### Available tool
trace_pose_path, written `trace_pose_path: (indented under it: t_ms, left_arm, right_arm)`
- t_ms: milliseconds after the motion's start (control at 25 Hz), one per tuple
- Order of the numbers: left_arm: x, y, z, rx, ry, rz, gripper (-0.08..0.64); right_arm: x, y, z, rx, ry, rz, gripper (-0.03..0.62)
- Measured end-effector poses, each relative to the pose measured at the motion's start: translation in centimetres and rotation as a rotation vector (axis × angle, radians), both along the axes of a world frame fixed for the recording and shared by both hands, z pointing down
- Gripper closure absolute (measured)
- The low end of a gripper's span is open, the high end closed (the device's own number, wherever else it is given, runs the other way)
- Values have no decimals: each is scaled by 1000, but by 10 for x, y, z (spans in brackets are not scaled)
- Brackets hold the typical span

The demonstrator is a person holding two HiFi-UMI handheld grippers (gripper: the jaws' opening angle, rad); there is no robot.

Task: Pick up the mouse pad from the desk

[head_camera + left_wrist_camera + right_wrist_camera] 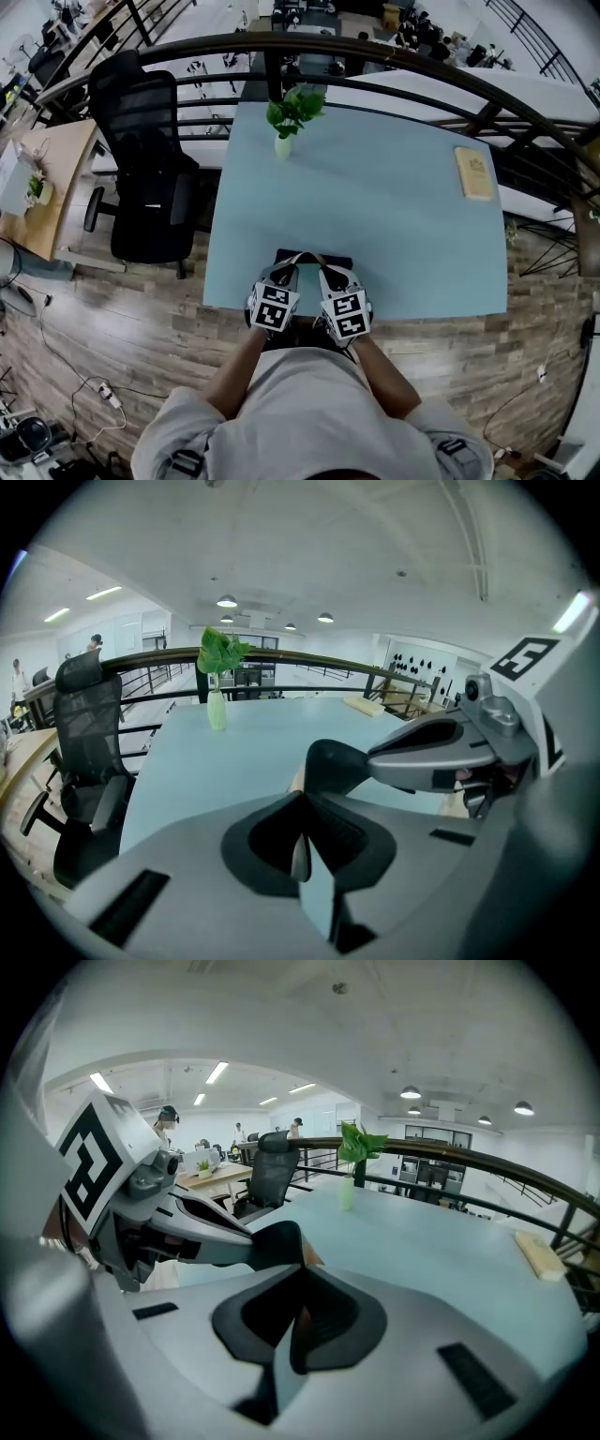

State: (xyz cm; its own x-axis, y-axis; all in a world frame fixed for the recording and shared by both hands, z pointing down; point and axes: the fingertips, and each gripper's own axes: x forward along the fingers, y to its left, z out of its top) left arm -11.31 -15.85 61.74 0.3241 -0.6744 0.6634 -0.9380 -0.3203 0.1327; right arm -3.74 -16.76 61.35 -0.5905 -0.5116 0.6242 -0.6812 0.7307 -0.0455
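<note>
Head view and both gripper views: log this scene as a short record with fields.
surface: light blue desk
mouse pad: dark, at the desk's near edge, between the two grippers
left gripper: shut on the mouse pad's thin edge
right gripper: shut on the mouse pad's thin edge
other items: plant in a pale vase, far side; tan notebook, far right
beside desk: black office chair, left

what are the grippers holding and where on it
The mouse pad: the left gripper and right gripper each pinch its near edge, side by side.
</note>
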Motion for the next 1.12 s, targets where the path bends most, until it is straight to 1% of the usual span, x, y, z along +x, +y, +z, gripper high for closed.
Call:
trace_pose_path:
  t_ms: [200, 480, 680, 920, 1120]
  left_arm:
    - [-4, -17, -18, 41, 9, -20, 534]
    - [-5, -32, -32, 70, 19, -28, 535]
    - [-5, -39, -44, 100, 42, -38, 535]
    - [5, -52, -67, 163, 69, -33, 535]
    - [8, -58, -91, 223, 87, -28, 535]
  right_arm:
    - [-9, -17, -16, 40, -34, -14, 574]
    - [-14, -31, -31, 56, -60, -6, 575]
    - [-13, -40, -49, 96, -87, 11, 575]
    - [-3, -61, -72, 160, -108, 50, 575]
    - [1, -68, -96, 217, -129, 65, 575]
